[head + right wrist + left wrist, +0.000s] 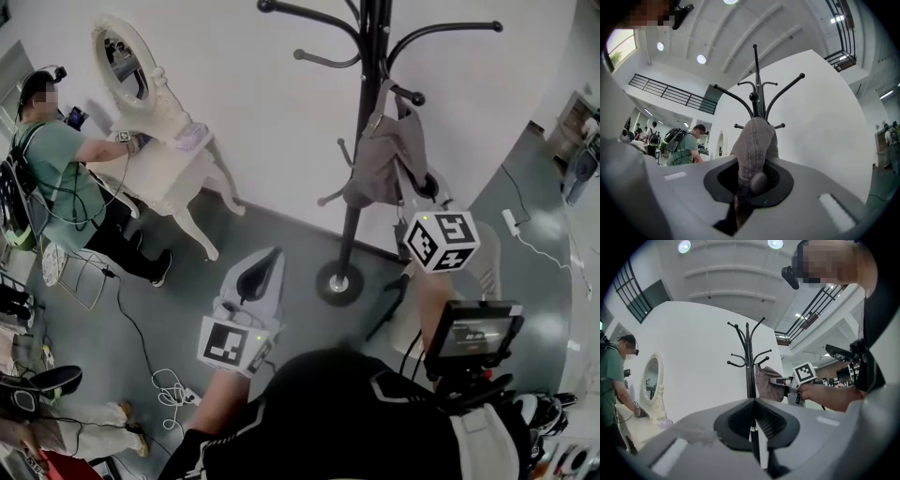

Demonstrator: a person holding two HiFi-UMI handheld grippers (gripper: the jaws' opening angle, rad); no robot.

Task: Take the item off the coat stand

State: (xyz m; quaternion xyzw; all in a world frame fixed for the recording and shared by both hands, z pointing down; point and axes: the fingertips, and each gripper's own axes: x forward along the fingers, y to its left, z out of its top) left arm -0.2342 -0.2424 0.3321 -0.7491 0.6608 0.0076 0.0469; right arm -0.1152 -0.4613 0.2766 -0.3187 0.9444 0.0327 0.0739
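Grey-brown fabric, the item, hangs from an arm of the black coat stand with its long axis vertical, and its lower part runs down between the jaws of the right gripper. Those jaws are closed nearly together and pinch the cloth, so the grip looks made. The hanging point lies above and ahead of the jaws, on a hook whose knobbed tip turns upward. Judged from this, the item must be raised to clear that tip before it is drawn back. The stand's pole is directly behind the item and the other hooks spread above it, which restricts a straight pull. The left gripper is the farther one, low and well short of the stand, its jaws drawn together with nothing between them. Far to the left of its jaws, a person works at a white dressing table, well apart.
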